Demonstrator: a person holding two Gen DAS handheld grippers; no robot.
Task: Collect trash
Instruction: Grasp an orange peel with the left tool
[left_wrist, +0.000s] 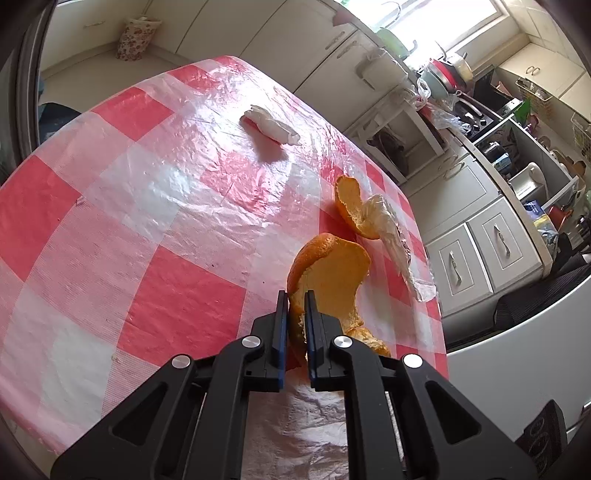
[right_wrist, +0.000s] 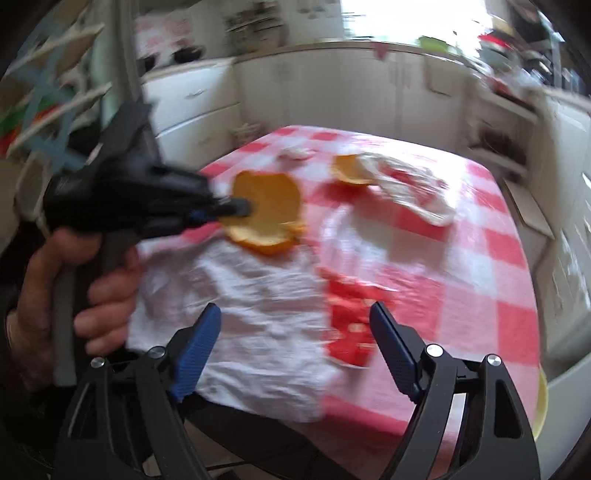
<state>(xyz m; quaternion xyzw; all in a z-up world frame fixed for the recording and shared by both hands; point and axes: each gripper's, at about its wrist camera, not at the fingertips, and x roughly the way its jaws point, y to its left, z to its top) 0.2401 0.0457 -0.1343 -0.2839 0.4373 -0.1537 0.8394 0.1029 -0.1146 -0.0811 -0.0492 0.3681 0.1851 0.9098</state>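
**Peel pinched, more trash waiting**

Nearest: left gripper (left_wrist: 296, 295), jaws clamped on a curled peel (left_wrist: 332, 266) near the table (left_wrist: 110, 184) edge. Further left, a tissue wad (left_wrist: 269, 127); to the right, second peel (left_wrist: 351, 210) touching a wrapper (left_wrist: 391, 236). Right gripper (right_wrist: 295, 314) hovering spread wide, holding nothing. Thin grip on brittle rind: might tear or slip if swung fast.

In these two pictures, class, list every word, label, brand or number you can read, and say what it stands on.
None can be read.
Left hand-held gripper, shut on the orange peel: no marking shows.
Checked tablecloth: pattern only, no words.
Packets on the open shelf: print too small to read.
Right wrist view: blurred by motion, nothing legible.
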